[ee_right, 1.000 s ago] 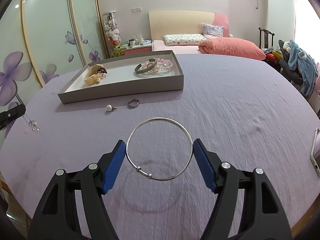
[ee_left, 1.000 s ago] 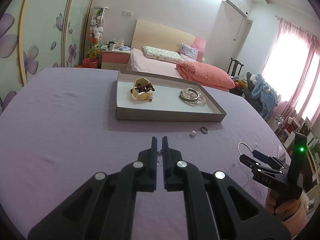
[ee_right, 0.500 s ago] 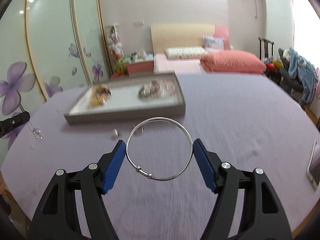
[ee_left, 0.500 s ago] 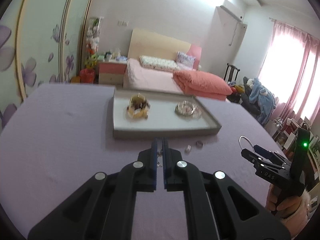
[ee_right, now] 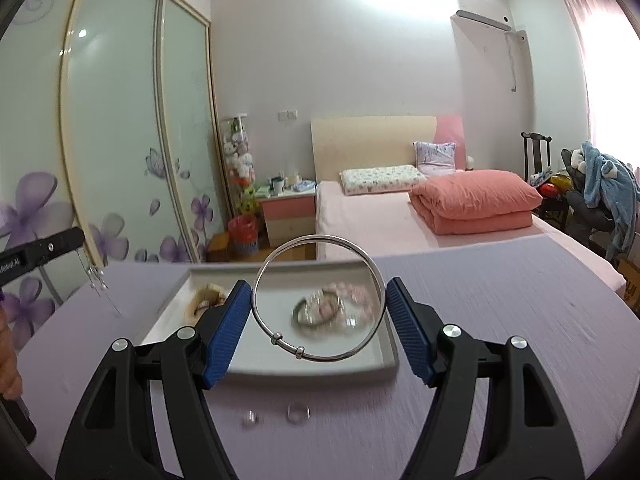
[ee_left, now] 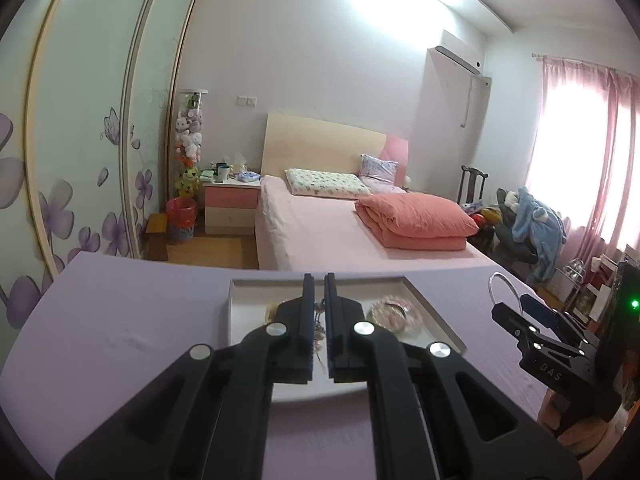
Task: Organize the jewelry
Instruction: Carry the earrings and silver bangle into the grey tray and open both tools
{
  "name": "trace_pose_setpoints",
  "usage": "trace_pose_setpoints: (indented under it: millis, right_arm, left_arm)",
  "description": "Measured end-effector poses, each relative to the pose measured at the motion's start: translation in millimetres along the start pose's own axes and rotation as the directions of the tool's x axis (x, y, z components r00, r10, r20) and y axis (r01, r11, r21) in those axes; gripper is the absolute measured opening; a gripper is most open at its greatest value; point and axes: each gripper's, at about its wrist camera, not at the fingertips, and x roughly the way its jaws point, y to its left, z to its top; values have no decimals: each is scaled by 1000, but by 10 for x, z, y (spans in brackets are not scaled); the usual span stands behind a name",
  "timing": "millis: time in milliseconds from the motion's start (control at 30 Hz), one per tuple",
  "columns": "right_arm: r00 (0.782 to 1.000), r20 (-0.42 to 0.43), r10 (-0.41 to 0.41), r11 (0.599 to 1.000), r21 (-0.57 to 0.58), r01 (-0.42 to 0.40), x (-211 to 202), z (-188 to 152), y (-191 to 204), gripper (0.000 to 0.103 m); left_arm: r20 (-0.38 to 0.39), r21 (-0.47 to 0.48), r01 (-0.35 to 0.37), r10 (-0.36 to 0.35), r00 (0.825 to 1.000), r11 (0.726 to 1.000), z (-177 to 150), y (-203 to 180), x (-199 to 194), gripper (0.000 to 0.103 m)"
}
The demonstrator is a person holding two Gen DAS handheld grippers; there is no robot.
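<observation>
My right gripper is shut on a thin silver bangle, held upright above the near edge of the grey tray. My left gripper is shut on a fine chain with small pearls, which hangs between its fingers over the tray; the chain also shows hanging at the left in the right wrist view. Inside the tray lie a cream box and a pile of bracelets. A ring and a pearl stud lie on the purple cloth before the tray.
The table has a purple cloth. Behind it stand a pink bed, a nightstand and flowered wardrobe doors. The right gripper with the bangle shows at the right in the left wrist view.
Both grippers have risen and moved forward to the tray, each keeping its hold. The ring and stud now lie under the right gripper.
</observation>
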Motion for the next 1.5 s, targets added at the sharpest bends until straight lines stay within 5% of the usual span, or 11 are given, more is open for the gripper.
trace_pose_setpoints:
  millis: [367,767,1067,1500]
  right_arm:
    - [999,-35,-3,999,46,5,782,50,-35,70]
    - [981,-195,-9,999,42,17,1275,-181,-26,70]
    - [966,-259,-14,999,38,24,1443,-234,-39,71]
    - [973,-232,-8,1000,11,11,1321,-238,12,77]
  left_arm:
    - [22,40,-24,23,999,999,65,-22,722,6]
    - [-47,45,-32,34,998,998,-103,32,1304,6]
    - [-83,31,-30,33,996,999,-229,96,1505,6]
    - [-112,22,-51,53,992,998,-330,159,1575,9]
